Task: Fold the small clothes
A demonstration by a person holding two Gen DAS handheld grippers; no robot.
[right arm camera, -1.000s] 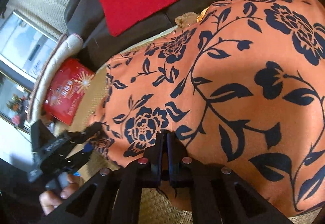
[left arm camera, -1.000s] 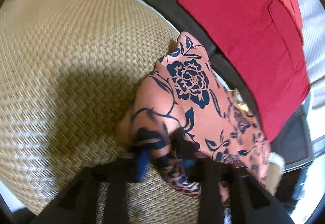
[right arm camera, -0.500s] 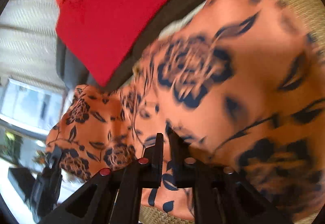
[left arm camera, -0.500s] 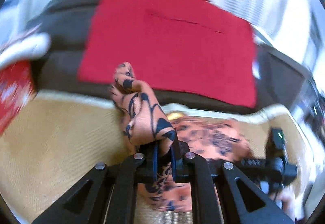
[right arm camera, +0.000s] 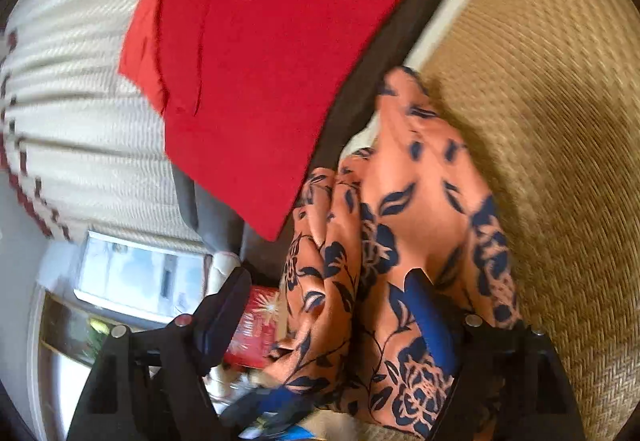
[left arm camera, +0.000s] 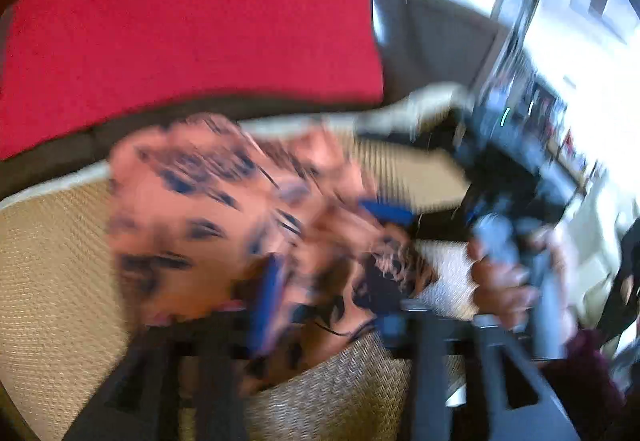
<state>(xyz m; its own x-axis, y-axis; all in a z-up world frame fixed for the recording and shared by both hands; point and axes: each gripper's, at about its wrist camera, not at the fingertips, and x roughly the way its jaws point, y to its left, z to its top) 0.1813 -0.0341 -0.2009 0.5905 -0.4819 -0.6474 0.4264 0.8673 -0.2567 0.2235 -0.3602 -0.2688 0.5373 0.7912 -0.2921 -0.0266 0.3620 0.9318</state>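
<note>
The small orange garment with dark blue flowers [right arm camera: 404,225] lies bunched on the woven straw mat [right arm camera: 560,121]; it is blurred in the left wrist view [left arm camera: 200,209]. My right gripper [right arm camera: 324,305] is open, its fingers wide apart, with the cloth lying loose between them. My left gripper [left arm camera: 324,305] is also open, its blue-padded fingers [left arm camera: 266,293] spread over the cloth. The right gripper and the hand holding it show at the right of the left wrist view [left arm camera: 504,265].
A folded red cloth [right arm camera: 260,53] lies on the dark sofa edge [right arm camera: 372,53] behind the mat, also in the left wrist view [left arm camera: 180,21]. A red printed box [right arm camera: 252,325] sits at the mat's left. A cream knitted cover [right arm camera: 72,113] lies further back.
Both grippers were shut on the floral garment and have opened and let it go. The garment has dropped into a bunched heap on the mat. Both views have swung sharply.
</note>
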